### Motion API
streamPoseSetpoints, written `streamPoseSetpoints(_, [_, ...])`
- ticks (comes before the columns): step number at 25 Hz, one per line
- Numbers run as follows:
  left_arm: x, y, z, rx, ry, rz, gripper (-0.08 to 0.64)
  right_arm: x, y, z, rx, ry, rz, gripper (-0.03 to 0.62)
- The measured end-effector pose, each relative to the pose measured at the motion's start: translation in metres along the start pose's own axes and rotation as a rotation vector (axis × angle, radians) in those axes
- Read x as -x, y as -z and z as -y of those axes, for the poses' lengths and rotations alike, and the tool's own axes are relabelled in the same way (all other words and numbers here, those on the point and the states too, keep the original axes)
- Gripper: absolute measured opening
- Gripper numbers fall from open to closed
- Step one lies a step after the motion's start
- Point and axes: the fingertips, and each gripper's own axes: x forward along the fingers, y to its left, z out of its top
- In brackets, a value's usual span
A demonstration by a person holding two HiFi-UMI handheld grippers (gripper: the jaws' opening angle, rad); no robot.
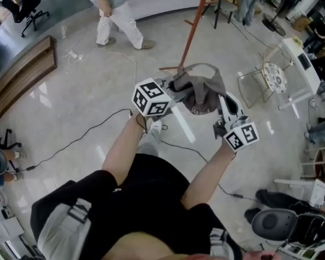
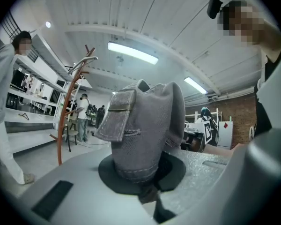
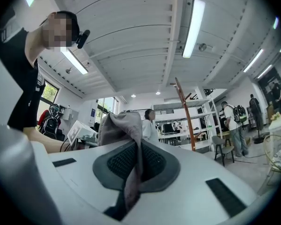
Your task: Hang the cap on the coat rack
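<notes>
Cap: grey, between 2 tools. Left tool clamped on cap; right tool clamped on cap. Rack beyond, apart.

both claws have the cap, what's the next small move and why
Probably carry the cap forward and up toward the rack. The left claw and right claw are both shut on its fabric, and the rack stands ahead on the floor, clear of the cap, so nothing can hook on yet.
</notes>
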Motion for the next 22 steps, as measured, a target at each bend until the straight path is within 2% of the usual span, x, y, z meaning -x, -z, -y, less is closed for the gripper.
streamPoseSetpoints(4, [-0.011, -0.004, -0.054, -0.003, -0.037, -0.041, 0.006, -0.042, 0.016, 0.033, -0.063, -0.023, 0.005, 0.000])
streamPoseSetpoints(9, [-0.021, -0.002, -0.138, 0.060, -0.114, -0.066, 0.006, -0.111, 0.041, 0.073, -0.130, -0.018, -0.025, 0.000])
streamPoseSetpoints(16, [-0.081, -0.021, -0.256, 0.073, -0.113, -0.099, 0.006, -0.200, 0.058, 0.182, -0.178, 0.040, -0.085, 0.000])
streamPoseSetpoints(19, [-0.095, -0.027, -0.293, 0.073, -0.118, -0.102, 0.006, -0.227, 0.062, 0.208, -0.180, 0.083, -0.110, 0.000])
streamPoseSetpoints(22, [-0.106, -0.019, -0.310, 0.093, -0.116, -0.116, 0.006, -0.233, 0.075, 0.223, -0.200, 0.125, -0.137, 0.000])
